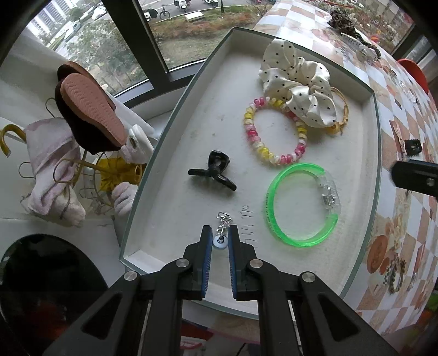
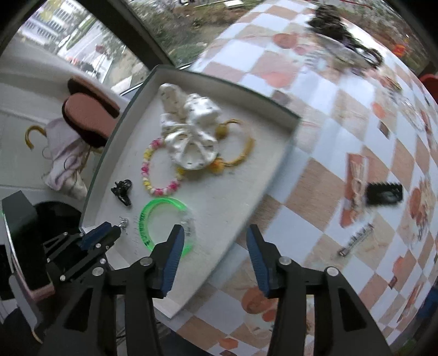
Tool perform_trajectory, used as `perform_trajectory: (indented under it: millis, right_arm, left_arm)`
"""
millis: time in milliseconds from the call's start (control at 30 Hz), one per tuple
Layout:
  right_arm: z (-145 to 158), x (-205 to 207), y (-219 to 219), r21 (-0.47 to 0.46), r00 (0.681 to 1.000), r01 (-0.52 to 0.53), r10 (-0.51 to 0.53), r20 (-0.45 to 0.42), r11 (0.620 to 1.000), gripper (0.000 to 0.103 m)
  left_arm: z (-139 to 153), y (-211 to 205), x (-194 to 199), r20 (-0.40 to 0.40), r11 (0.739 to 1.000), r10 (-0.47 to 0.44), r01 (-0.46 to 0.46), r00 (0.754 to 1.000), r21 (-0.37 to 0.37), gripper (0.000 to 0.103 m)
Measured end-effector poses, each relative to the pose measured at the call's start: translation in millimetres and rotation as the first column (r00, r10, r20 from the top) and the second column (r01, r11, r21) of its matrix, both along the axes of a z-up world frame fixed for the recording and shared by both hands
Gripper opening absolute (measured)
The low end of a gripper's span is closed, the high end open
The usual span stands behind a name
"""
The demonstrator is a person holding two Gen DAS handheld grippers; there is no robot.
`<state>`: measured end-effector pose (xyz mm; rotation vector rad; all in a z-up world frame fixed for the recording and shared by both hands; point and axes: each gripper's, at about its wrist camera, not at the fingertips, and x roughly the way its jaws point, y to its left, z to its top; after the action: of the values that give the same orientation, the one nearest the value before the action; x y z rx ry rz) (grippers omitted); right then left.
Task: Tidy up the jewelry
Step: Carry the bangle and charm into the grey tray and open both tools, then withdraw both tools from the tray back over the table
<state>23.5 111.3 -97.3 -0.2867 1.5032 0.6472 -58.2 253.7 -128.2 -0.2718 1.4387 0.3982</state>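
Observation:
A white shallow tray (image 1: 197,123) lies on the checkered table. It holds a polka-dot scrunchie (image 1: 298,85), a pink-and-yellow bead bracelet (image 1: 251,137), a yellow hair tie (image 1: 339,126), a green bangle (image 1: 301,242) and a black hair claw (image 1: 216,169). My left gripper (image 1: 220,228) points down at the tray's near corner, shut on a small silver earring (image 1: 222,219) with a white disc end. Over the tray's (image 2: 246,178) right edge, my right gripper (image 2: 215,228) stands open with nothing between its fingers. The green bangle (image 2: 145,219) lies just beside its left finger.
On the checkered cloth to the right of the tray lie a black toothed clip (image 2: 383,193), a slim barrette (image 2: 356,242) and a beaded chain (image 1: 397,276). A leopard scrunchie (image 1: 342,19) sits at the far end. Left of the table stands a wire rack with slippers (image 1: 90,109).

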Motion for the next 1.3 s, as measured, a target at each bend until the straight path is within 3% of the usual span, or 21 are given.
perform_trajectory:
  millis: [267, 300, 333, 367, 400, 467, 567, 667, 733, 967, 1300]
  right_arm:
    - [-0.9, 8.0, -59.6, -0.011, 0.989, 0.144, -0.144, -0.013, 0.990, 0.057]
    - [-0.7, 9.1, -69.0, -0.014, 0.987, 0.162, -0.163, -0.012, 0.987, 0.057]
    - [-1.0, 9.5, -78.1, -0.018, 0.983, 0.181, -0.181, -0.013, 0.983, 0.057]
    - [-0.8, 10.5, -88.4, -0.021, 0.979, 0.203, -0.203, -0.014, 0.979, 0.057]
    - [-0.7, 10.7, -97.0, -0.024, 0.976, 0.219, -0.219, -0.015, 0.976, 0.057]
    - [1.1, 12.4, -119.3, -0.028, 0.966, 0.256, -0.256, -0.015, 0.966, 0.057]
    - [2.3, 14.3, -152.2, -0.032, 0.949, 0.315, -0.316, -0.019, 0.949, 0.070]
    - [0.9, 15.3, -180.6, -0.037, 0.928, 0.370, -0.371, -0.024, 0.928, 0.073]
    - [-0.6, 15.4, -198.6, -0.042, 0.912, 0.407, -0.408, -0.029, 0.913, 0.081]
    - [-4.7, 11.2, -249.8, -0.056, 0.862, 0.502, -0.505, -0.037, 0.863, 0.081]
    - [-16.2, -6.0, -303.6, -0.088, 0.814, 0.573, -0.579, -0.052, 0.815, 0.081]
  left_arm:
    - [3.7, -12.6, 8.0, -0.023, 0.999, -0.045, 0.045, 0.999, 0.002, 0.016]
    - [5.0, -13.7, 8.8, -0.023, 0.999, -0.046, 0.046, 0.999, 0.002, 0.027]
    - [6.1, -14.6, 9.8, -0.026, 0.999, -0.044, 0.044, 0.999, 0.006, 0.082]
    - [8.7, -15.9, 10.6, -0.027, 0.999, -0.034, 0.035, 0.999, 0.028, 0.102]
    - [14.0, -17.8, 11.5, -0.006, 0.997, -0.030, 0.031, 1.000, 0.071, 0.103]
    - [15.9, -20.6, 15.6, -0.008, 0.996, -0.049, 0.050, 0.999, 0.076, 0.103]
    - [17.0, -24.2, 21.2, -0.018, 0.993, -0.071, 0.073, 0.997, 0.096, 0.103]
    - [22.0, -27.5, 24.7, -0.014, 0.989, -0.092, 0.093, 0.996, 0.115, 0.103]
    - [27.8, -32.2, 27.9, -0.001, 0.987, -0.110, 0.109, 0.994, 0.120, 0.103]
    - [45.7, -67.6, 48.3, 0.037, 0.973, -0.213, 0.208, 0.976, 0.102, 0.103]
    - [62.4, -150.7, 81.3, 0.077, 0.922, -0.385, 0.382, 0.920, 0.060, 0.103]
